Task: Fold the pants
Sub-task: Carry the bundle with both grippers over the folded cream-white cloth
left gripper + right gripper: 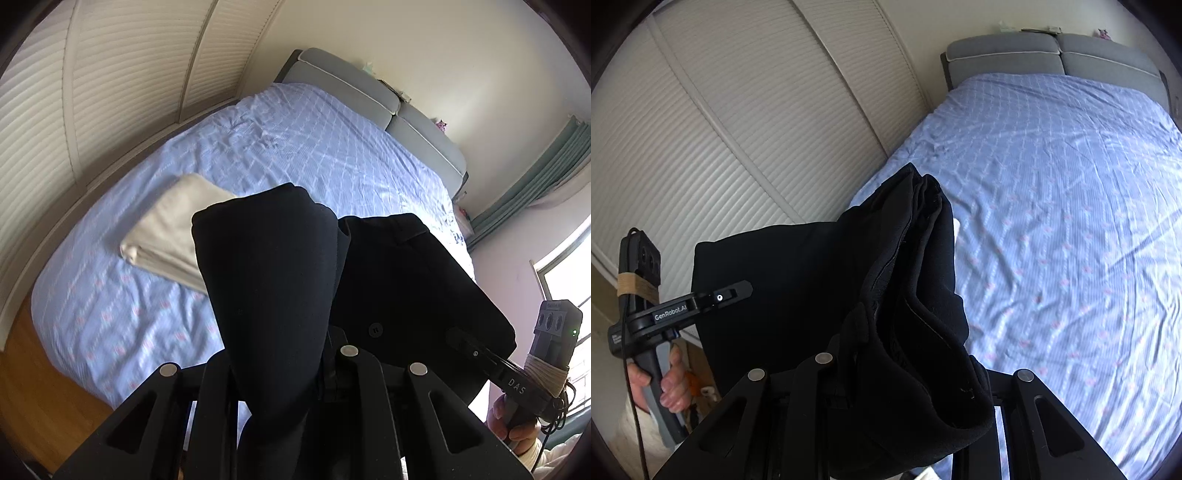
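Pants: black fabric pants (280, 280), bunched, layered, held above blue patterned bedsheet (332, 147).
Left gripper (738, 291): clamped on pants.
Right gripper (465, 341): clamped on pants edge.

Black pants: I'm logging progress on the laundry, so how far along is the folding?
Done: a folded cream garment already lies on the bed. In hand: the black pants, bunched, are held above it by the left gripper and right gripper. Left: laying them flat and folding them.
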### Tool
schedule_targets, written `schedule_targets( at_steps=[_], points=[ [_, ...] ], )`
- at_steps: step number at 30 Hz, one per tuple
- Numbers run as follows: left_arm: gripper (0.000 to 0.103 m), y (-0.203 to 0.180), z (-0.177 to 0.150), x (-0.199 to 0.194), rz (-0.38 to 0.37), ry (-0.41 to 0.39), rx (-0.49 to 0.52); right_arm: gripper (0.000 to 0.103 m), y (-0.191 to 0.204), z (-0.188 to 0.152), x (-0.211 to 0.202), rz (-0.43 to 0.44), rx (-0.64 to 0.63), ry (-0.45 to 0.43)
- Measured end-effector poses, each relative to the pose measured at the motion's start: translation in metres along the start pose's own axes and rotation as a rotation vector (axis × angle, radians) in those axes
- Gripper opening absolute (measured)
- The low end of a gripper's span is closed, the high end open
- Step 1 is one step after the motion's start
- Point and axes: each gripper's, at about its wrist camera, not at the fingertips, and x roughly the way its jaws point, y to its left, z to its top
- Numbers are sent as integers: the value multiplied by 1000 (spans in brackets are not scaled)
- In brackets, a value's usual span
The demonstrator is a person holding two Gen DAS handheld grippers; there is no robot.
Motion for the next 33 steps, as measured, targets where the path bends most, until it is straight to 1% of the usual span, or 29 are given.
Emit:
schedule_targets(
  at_steps=[3,5,6,8,12,13,17,21,24,28,33],
  points=[
    [18,29,25,11,-20,31,23,27,13,6,23,-22,14,-4],
    [18,50,47,20,-39,75,15,27,25,11,39,-43,40,-9],
    [18,56,56,23,-50,89,28,27,31,12,47,-58,66,-7],
    [18,69,78,32,-52,126,95,27,45,14,60,-79,116,-5],
    [18,92,115,52,-85,195,165,27,67,19,87,-124,209,-19],
    [18,98,125,59,-93,210,184,27,72,25,94,-136,226,-22],
    [18,114,160,91,-122,272,284,27,90,28,116,-188,276,-37],
    [18,123,195,132,-156,348,357,27,91,42,144,-247,312,-24],
    [18,123,224,170,-165,389,415,27,89,53,167,-283,346,-14],
    [18,118,249,217,-133,424,481,27,81,64,199,-318,394,2],
    [18,112,267,272,-95,484,503,27,66,79,237,-380,406,39]
  ],
)
